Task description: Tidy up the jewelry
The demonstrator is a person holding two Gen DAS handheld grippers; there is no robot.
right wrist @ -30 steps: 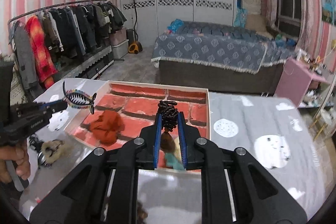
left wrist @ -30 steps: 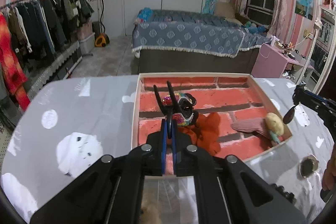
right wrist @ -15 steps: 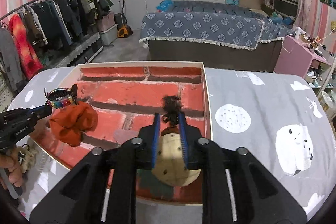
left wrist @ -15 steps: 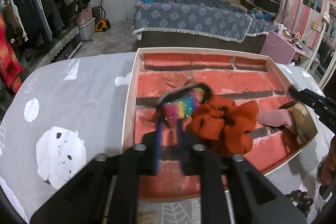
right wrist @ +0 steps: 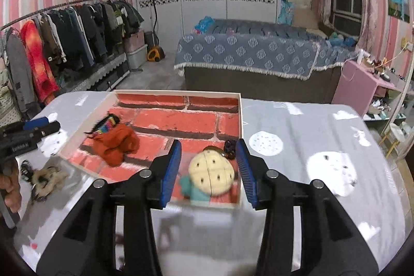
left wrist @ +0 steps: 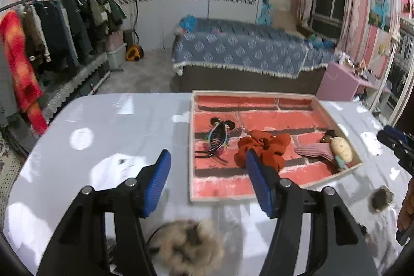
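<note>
Fingers [left wrist: 157, 173] of both grippers opening, empty, short of the hair claw [left wrist: 216, 139].

Two black plastic grippers, angular and matte. Left gripper [left wrist: 207, 177]: ribbed blue pads [left wrist: 157, 181] on the inner faces of its fingers, round silver screws [left wrist: 130, 182] at the knuckles. Right gripper [right wrist: 208, 168]: same black frame, same ribbed blue pads [right wrist: 170, 173], same silver screws [right wrist: 272, 173]. Small white lettering along the left gripper's side, seen from the right wrist, too blurred to read.
</note>
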